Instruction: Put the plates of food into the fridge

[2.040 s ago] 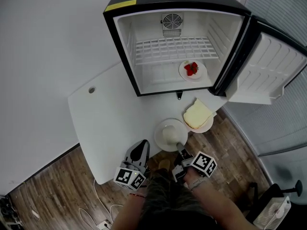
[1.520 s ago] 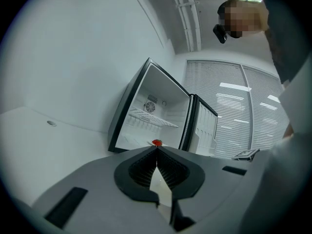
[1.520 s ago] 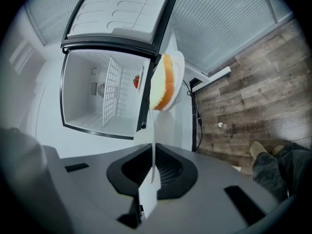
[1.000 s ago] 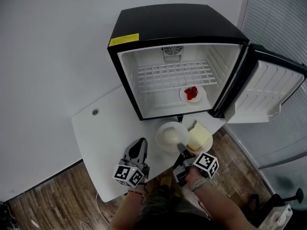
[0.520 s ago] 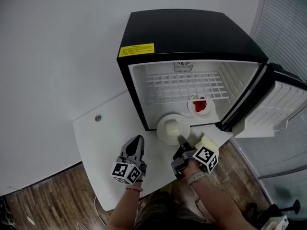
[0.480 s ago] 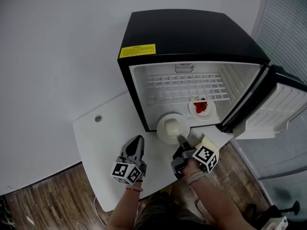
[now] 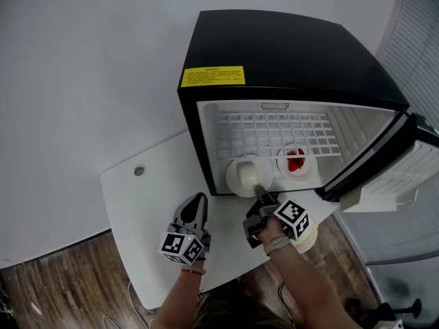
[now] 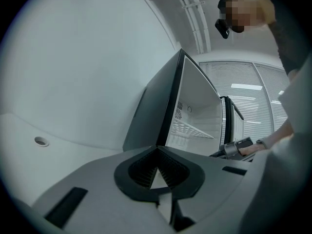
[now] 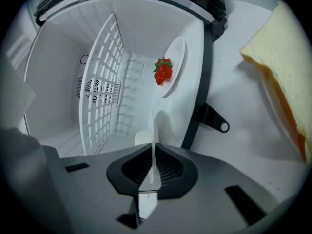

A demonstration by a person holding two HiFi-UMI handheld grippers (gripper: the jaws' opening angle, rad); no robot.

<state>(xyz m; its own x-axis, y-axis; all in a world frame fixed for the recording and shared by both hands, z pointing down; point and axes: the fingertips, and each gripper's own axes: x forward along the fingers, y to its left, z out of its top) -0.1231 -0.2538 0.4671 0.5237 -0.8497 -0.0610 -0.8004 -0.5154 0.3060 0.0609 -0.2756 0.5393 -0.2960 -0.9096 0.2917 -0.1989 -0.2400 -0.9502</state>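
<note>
The right tongs point(image 7: 259, 192) are clamped on the near rim of a white plate point(image 7: 233, 184) that carries a pale block point(image 7: 247, 173); the plate juts straight ahead of them, at the mouth of the open fridge point(image 7: 288, 53); in the right gripper view its rim shows edge-on between the pressed jaws. Further ahead and a little right of these tongs, on the fridge floor below the wire shelf point(image 7: 278, 132), sits a second plate point(image 7: 296, 171) with strawberries point(image 9: 163, 72); just behind and right of them, on the worktop point(image 7: 144, 204), lies bread point(image 9: 282, 57) on its own plate, largely covered by the hand in the head view. The left tongs point(image 7: 197, 201) hang over the worktop beside the right pair, left of the held plate, jaws together with nothing between them; the fridge door point(image 7: 405, 177) stands open far to the right.
</note>
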